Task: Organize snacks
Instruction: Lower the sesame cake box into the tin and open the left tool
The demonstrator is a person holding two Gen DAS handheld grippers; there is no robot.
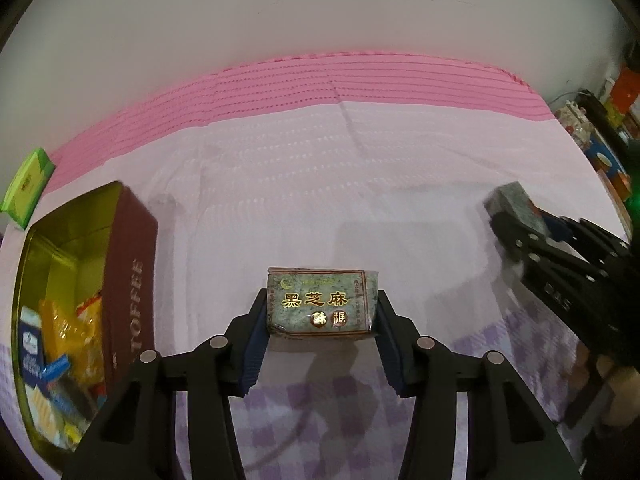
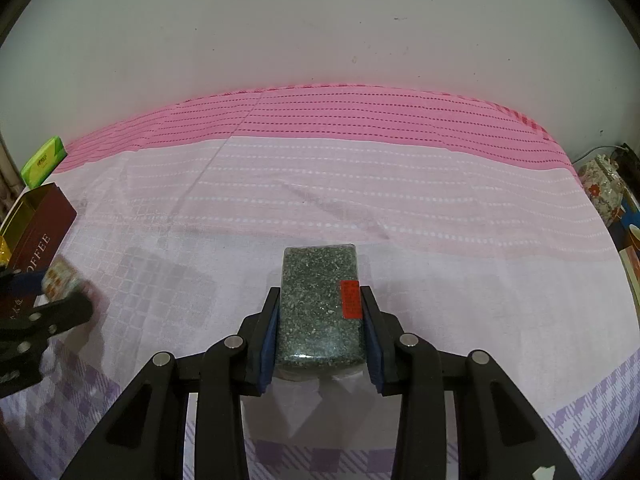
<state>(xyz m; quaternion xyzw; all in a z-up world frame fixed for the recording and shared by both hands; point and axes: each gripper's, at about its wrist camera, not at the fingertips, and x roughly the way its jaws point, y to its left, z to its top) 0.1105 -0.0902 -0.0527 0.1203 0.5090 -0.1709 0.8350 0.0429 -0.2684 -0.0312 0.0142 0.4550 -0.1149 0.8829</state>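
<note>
To the left of both grippers stands the open toffee tin [image 1: 136, 280]; we see the nearer left gripper [image 1: 320, 312] clamping a black-sesame candy packet [image 1: 320, 304] crosswise, the right gripper [image 2: 320, 320] gripping another packet [image 2: 320, 304] lengthwise.

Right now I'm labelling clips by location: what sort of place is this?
Likely a home room: a pink patterned cloth covers the surface against a plain wall, with an open toffee tin of snacks beside household clutter.

Brown TOFFEE-lettered metal tin [image 1: 134, 280], left of the left gripper [image 1: 320, 316], cut by frame edge; wrapped snacks inside [image 1: 60, 360] blurred. Right gripper [image 1: 516, 216] smeared with motion; shelf clutter [image 1: 608, 136] beyond unreadable.
</note>
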